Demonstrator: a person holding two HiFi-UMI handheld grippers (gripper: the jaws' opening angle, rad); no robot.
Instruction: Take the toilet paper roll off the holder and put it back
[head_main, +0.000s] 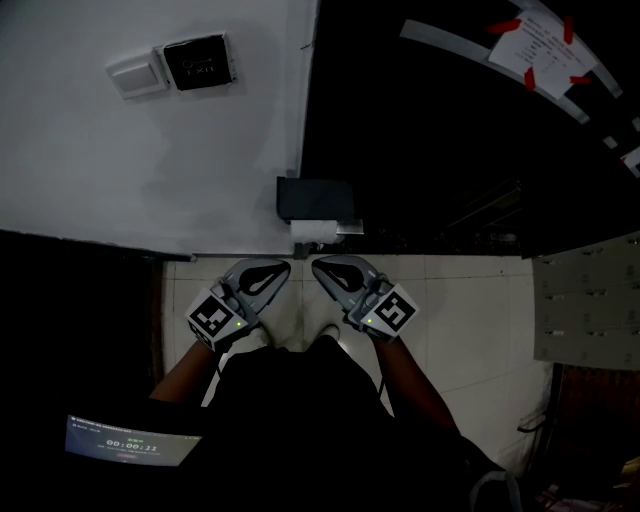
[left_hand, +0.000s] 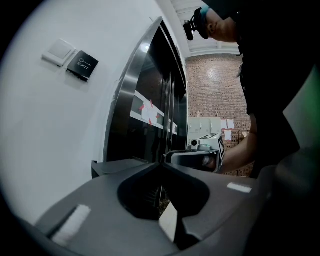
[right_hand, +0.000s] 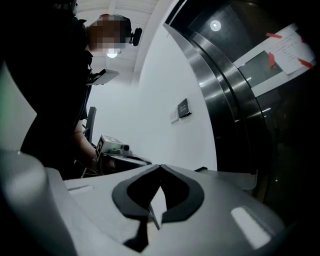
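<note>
- White wall (head_main: 150, 150) fills the left of our head view, a dark glass door (head_main: 430, 130) fills the right, and pale tiled floor (head_main: 470, 300) lies below.
- Where wall meets door we see the black holder (head_main: 313, 197), with the white roll (head_main: 312, 233) seated in it and showing under its cover.
- Our left gripper (head_main: 284, 266) and right gripper (head_main: 318, 266) sit side by side just below the roll, tips near each other, neither touching it.
- Only this view gives us the roll and a lit screen (head_main: 130, 440) at lower left. It also shows a switch (head_main: 138, 75) and an EXIT plate (head_main: 197, 62) on the wall, and taped papers (head_main: 540, 45) on the door.
- In the left gripper view our jaws are clenched tip to tip, with nothing between them. The holder's dark cover lies just beyond, to their left. This view alone shows a brick wall (left_hand: 210, 90), and it shows the right gripper from the side.
- In the right gripper view the jaws are likewise clenched and empty. We see the left gripper beyond them at left, and the holder's edge at right.
</note>
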